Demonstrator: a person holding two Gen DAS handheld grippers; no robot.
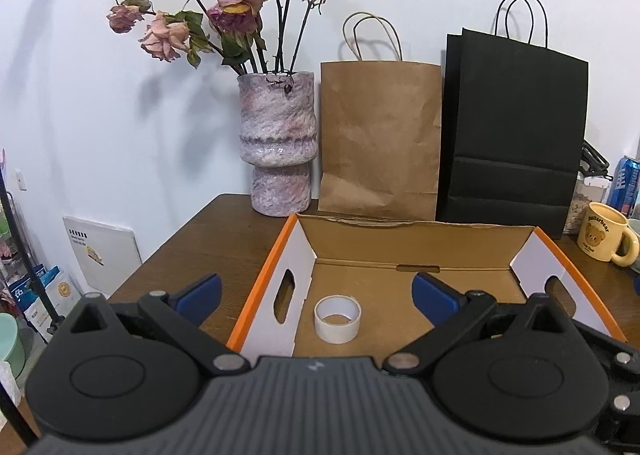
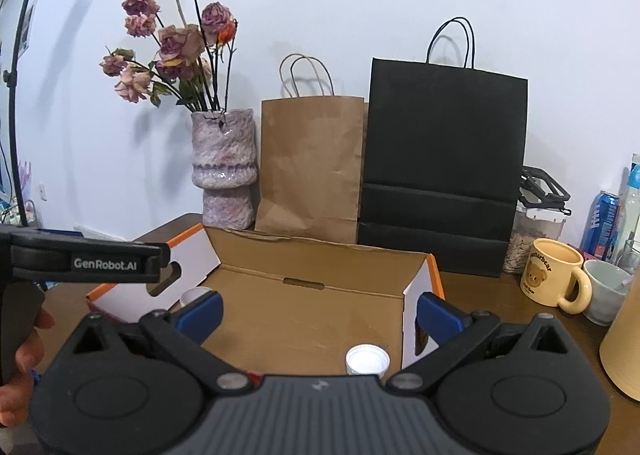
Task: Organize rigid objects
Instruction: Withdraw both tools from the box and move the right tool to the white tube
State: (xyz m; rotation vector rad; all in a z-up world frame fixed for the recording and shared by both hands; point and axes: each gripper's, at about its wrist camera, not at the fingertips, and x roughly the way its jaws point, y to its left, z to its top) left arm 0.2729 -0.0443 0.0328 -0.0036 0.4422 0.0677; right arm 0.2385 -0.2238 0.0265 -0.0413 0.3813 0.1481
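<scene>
Peering Into the Box

My right claw (image 2: 318, 313) half hides the tape roll (image 2: 192, 296) at 10 o'clock. Both claws gape empty. The cardboard box (image 1: 416, 239) holds tape roll and white cap (image 2: 367, 361), cap at 5 o'clock.

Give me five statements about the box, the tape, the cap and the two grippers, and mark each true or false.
1. The roll of tape lies inside the cardboard box. True.
2. The left gripper is shut on the tape. False: its jaws are spread wide and hold nothing; the tape lies on the box floor between them.
3. A white bottle cap lies in the box, near its right wall. True.
4. The right gripper is open and empty. True.
5. The yellow mug stands inside the box. False: it stands on the table to the right of the box.
</scene>
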